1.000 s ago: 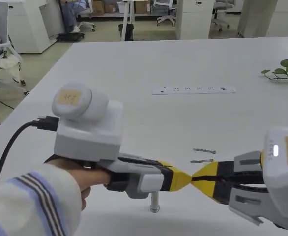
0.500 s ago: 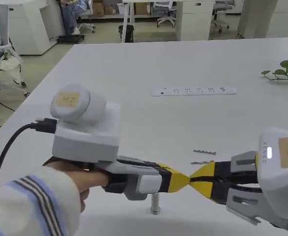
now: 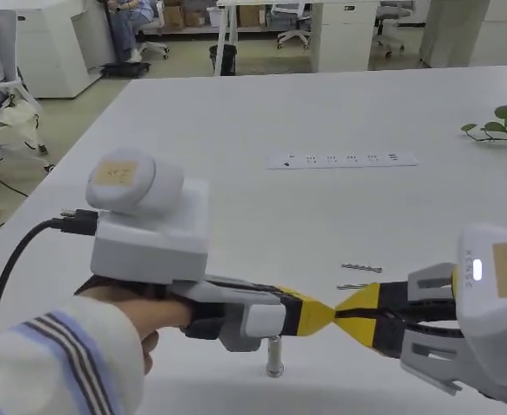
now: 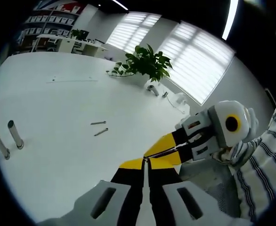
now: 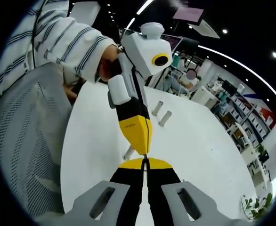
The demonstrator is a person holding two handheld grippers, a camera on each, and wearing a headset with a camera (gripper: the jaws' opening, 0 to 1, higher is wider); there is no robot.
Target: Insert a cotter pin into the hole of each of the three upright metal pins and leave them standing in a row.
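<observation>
This is an open-plan office. The broad white surface (image 3: 323, 112) has a power strip (image 3: 342, 160) lying on it, and past its far edge stand more white desks and cabinets (image 3: 344, 35) with wheeled office chairs (image 3: 292, 22) between them. A person (image 3: 132, 22) sits in one of those chairs. The left gripper view shows tall windows with slatted blinds (image 4: 199, 61), a leafy potted plant (image 4: 145, 61) and shelving (image 4: 48, 20) along a wall. The right gripper view shows long strip lights (image 5: 232, 59) on a dark ceiling and a grey mesh chair back (image 5: 29, 136).
</observation>
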